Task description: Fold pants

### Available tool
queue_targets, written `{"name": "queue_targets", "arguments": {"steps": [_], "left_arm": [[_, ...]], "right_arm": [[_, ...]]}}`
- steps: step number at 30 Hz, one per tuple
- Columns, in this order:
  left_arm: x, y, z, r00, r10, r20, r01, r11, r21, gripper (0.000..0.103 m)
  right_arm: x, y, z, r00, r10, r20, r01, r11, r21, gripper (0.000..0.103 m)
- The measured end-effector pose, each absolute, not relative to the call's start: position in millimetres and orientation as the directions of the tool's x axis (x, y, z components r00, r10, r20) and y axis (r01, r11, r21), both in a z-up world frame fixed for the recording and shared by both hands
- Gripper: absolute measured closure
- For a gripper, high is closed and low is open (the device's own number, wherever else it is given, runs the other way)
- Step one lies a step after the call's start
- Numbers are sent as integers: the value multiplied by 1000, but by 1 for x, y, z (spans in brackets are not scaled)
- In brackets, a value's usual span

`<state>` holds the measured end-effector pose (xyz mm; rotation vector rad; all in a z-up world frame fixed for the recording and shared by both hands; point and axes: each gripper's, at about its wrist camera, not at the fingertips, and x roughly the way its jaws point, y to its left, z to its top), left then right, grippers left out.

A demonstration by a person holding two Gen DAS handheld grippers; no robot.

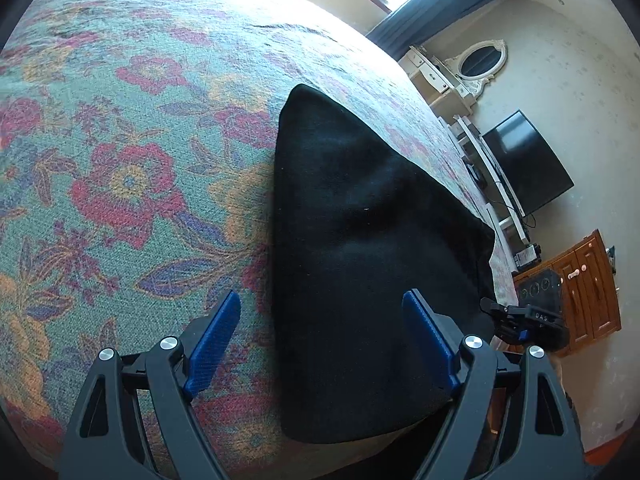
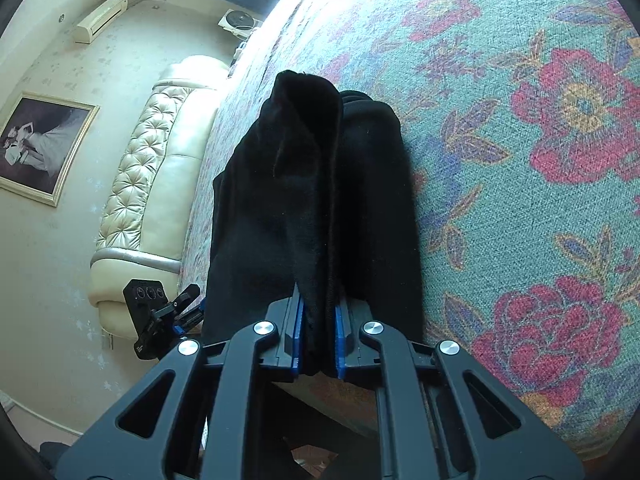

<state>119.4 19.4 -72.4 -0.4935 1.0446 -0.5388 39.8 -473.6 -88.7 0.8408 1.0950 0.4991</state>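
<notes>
The black pants (image 1: 360, 248) lie folded on the bed's floral bedspread (image 1: 132, 152), filling the centre and lower right of the left wrist view, close to the bed's edge at right. Past that edge stand a white dresser with an oval mirror (image 1: 480, 60), a dark television (image 1: 528, 164) and a wooden cabinet (image 1: 588, 284); a window with a dark curtain (image 1: 432, 12) sits at the top.

The left tongs (image 1: 324, 340) are spread apart just above the near end of the pants, one blue pad over the bedspread, the other over the cloth, gripping nothing. The wide left half of that frame is bare bedspread.

In the right wrist view, the right tongs (image 2: 320, 336) are clamped on a raised fold of the pants (image 2: 312, 184) at lower centre. A padded cream headboard (image 2: 152, 168), a framed picture (image 2: 40, 148) and an air conditioner (image 2: 102, 18) fill the left side; bedspread (image 2: 540, 160) spreads to the right.
</notes>
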Motion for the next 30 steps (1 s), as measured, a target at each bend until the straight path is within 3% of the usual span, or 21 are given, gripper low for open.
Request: {"name": "queue_targets", "arguments": {"steps": [7,10,11,12,22,24,28,29,30], "left_arm": [[113,47,-84,383,-660,-647,110,727,-677,21],[109,44,-82,368,-692,-621,121,698,-706,21],[111,41,-81,358,-703,-614,121,687,-717,21],[111,37,-80,348,-715,-607,119,676,-728,21],[102,5,-87,304,-772,-558,114,611,-783,17],[102,4,-87,314,-783,-537,92,588,-804,17],[99,7,-90,340,-778,-528,65,579,-813,17],[98,6,-89,341,-774,-533,74,587,-806,17],[98,3,-89,330,-760,-559,93,616,-782,17]], "right_arm": [[37,-487,-97,389,768,-508,46,535,844,87],[25,-505,-88,434,784,-443,33,477,878,58],[19,-512,-84,456,766,-454,29,496,868,34],[13,-519,-81,476,738,-478,30,530,848,21],[9,-504,-104,433,795,-425,16,465,885,20],[15,-495,-103,432,785,-443,11,486,874,13],[15,-487,-101,424,761,-491,3,540,841,13],[12,-486,-102,429,743,-514,15,563,826,19],[11,-485,-105,420,723,-548,33,591,806,37]]}}
